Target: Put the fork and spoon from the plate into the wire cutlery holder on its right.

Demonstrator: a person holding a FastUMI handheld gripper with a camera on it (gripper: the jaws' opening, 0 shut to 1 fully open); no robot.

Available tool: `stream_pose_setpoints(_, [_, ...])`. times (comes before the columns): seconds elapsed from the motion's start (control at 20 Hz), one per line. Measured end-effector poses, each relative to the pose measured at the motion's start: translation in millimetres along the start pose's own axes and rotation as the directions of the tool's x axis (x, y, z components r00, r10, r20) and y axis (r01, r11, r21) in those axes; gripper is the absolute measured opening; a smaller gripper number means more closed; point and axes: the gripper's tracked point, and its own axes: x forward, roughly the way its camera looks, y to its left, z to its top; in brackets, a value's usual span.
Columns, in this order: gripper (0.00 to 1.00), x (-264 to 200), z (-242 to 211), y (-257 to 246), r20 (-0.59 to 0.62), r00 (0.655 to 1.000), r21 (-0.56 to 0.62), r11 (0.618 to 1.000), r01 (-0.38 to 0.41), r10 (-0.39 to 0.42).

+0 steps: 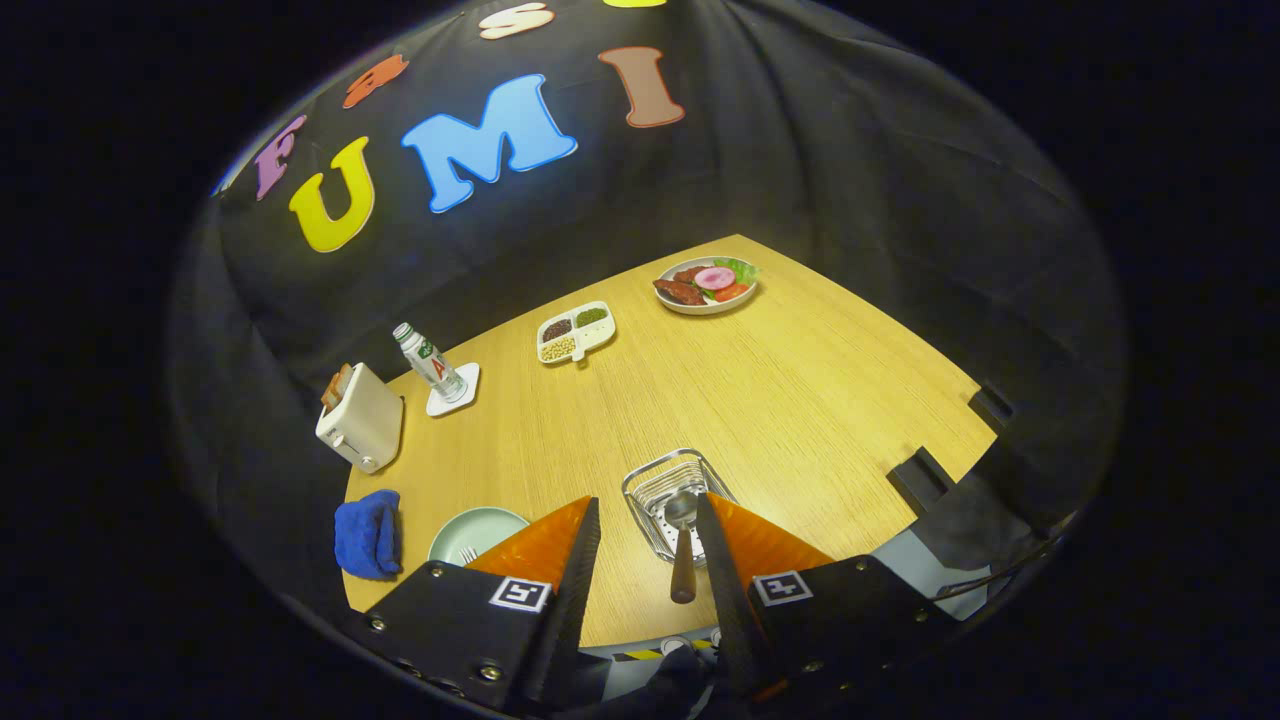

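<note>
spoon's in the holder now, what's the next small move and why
Probably swing the open gripper left toward the green plate: the spoon already lies in the wire cutlery holder, free of the fingers, while the fork is on the plate.

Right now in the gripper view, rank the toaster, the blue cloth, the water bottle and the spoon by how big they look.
1. toaster
2. blue cloth
3 and 4. water bottle and spoon: alike, unranked. The spoon, lying in the wire cutlery holder between the open tongs, is much nearer the camera.

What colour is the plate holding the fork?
Pale green plate, per the gripper view.
</note>
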Motion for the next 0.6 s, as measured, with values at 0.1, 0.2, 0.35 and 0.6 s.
stream_pose_setpoints(0.1, [0.59, 1.8, -1.2, 10.4, 0.001, 1.0, -0.032, 0.999, -0.02, 0.02])
stream_pose_setpoints(0.2, [0.59, 3.7, -3.0, 19.7, -0.003, 0.999, -0.057, 0.998, -0.039, 0.039])
stream_pose_setpoints(0.35, [0.59, 9.8, -5.4, 36.4, -0.012, 0.998, -0.086, 0.994, -0.065, 0.064])
stream_pose_setpoints(0.6, [0.59, 19.1, -14.4, 69.5, -0.047, 0.992, -0.127, 0.985, -0.119, 0.114])
